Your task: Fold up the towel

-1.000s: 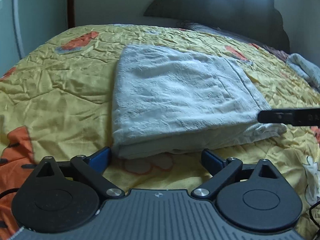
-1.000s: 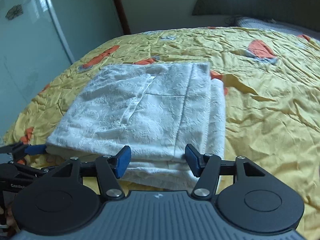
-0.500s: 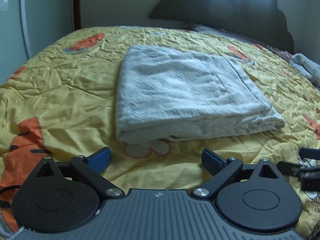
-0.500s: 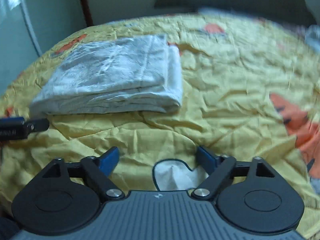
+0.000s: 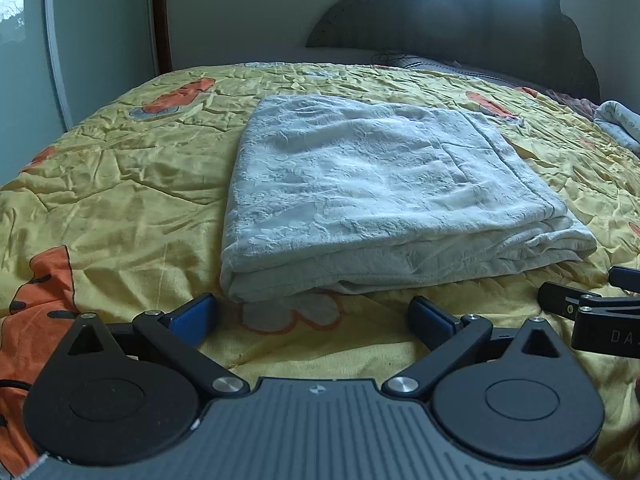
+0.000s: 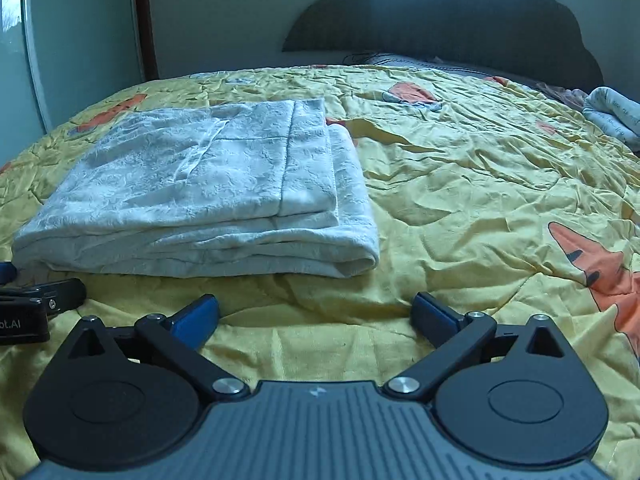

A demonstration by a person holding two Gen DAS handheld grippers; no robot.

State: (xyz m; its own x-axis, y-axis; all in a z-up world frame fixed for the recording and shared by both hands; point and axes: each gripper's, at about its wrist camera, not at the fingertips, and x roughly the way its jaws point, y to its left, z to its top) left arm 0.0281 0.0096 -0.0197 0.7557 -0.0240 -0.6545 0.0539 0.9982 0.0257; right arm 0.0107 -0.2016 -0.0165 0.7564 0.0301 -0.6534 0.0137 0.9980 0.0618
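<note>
A pale grey-white towel [image 5: 372, 192] lies folded in several layers on the yellow bedspread [image 5: 120, 208]. In the right wrist view the same towel [image 6: 208, 192] sits to the left of centre. My left gripper [image 5: 314, 316] is open, a short way in front of the towel's near edge, with nothing between its blue pads. My right gripper [image 6: 316, 314] is open too, in front of the towel's right corner and apart from it. Each gripper's tip shows at the edge of the other's view.
The yellow bedspread [image 6: 480, 200] with orange prints stretches to the right. A dark headboard [image 5: 460, 12] stands at the back, a bundle of light cloth [image 6: 612, 116] lies at the far right, and a glass door [image 5: 24, 40] is on the left.
Both grippers have drawn back from the towel's near edge. The right one swung right and back; it has opened wider. The towel lies still.
</note>
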